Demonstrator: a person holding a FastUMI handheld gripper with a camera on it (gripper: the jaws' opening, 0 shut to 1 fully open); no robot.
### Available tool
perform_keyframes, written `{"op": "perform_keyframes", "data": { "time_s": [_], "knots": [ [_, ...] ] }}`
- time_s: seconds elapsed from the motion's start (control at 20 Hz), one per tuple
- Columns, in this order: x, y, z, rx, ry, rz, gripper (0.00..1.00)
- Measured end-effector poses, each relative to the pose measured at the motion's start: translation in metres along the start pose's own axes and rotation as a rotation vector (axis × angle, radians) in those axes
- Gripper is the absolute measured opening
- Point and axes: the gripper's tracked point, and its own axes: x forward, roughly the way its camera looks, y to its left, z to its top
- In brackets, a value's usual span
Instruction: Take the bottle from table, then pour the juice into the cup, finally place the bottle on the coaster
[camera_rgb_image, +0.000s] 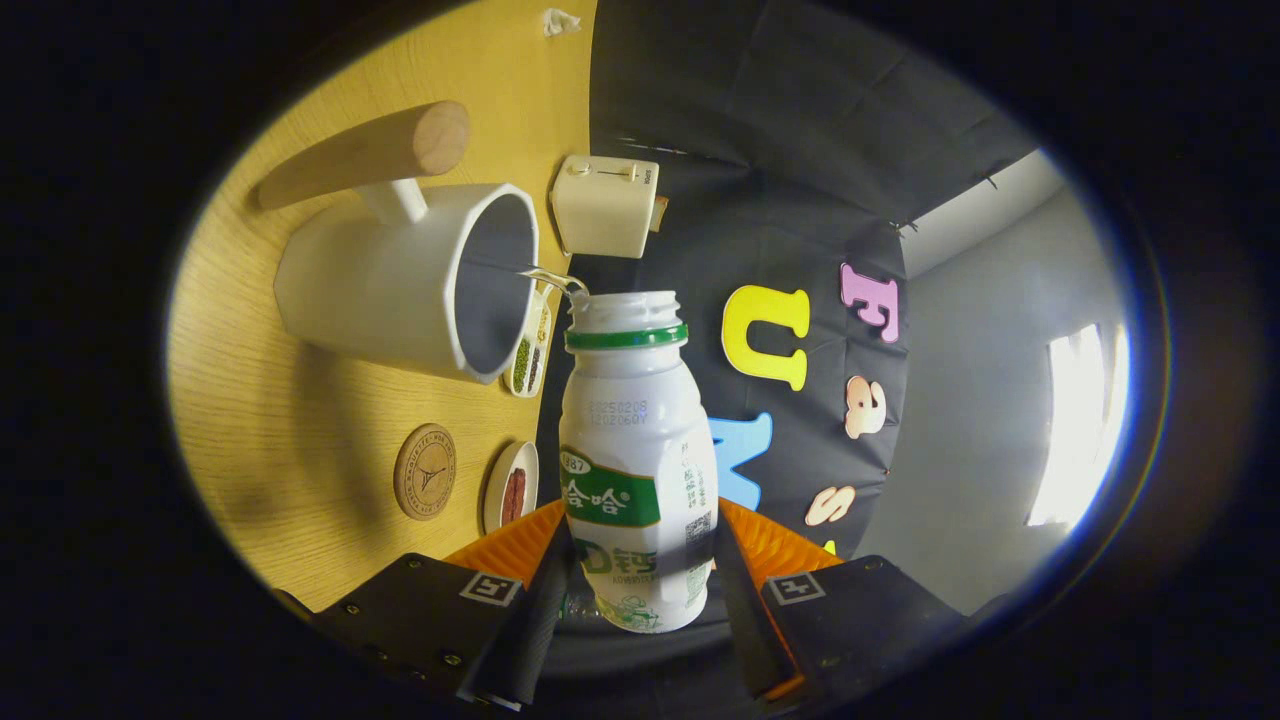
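Gripper view: one bottle (637, 450) between fingers (545, 590).

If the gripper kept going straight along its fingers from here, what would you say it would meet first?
Probably the booth wall. The gripper, shut on the bottle, points past the cup beside the bottle's mouth, though depth is hard to judge.

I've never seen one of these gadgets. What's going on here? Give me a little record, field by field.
held: bottle, cap off, clamped between both fingers of the tongs
action: tipped on its side, a thin stream runs from its mouth into the cup
cup: white, wooden handle, on the wooden table
coaster: round, bare, on the table beside the cup
nearby: two small dishes with food, a toaster
stage: pouring; bottle not yet on coaster
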Motion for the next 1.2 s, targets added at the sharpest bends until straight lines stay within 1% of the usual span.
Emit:
{"op": "perform_keyframes", "data": {
  "time_s": [1.2],
  "knots": [
    [0.001,-0.011,0.011,-0.043,-0.024,-0.018,0.74]
  ]
}}
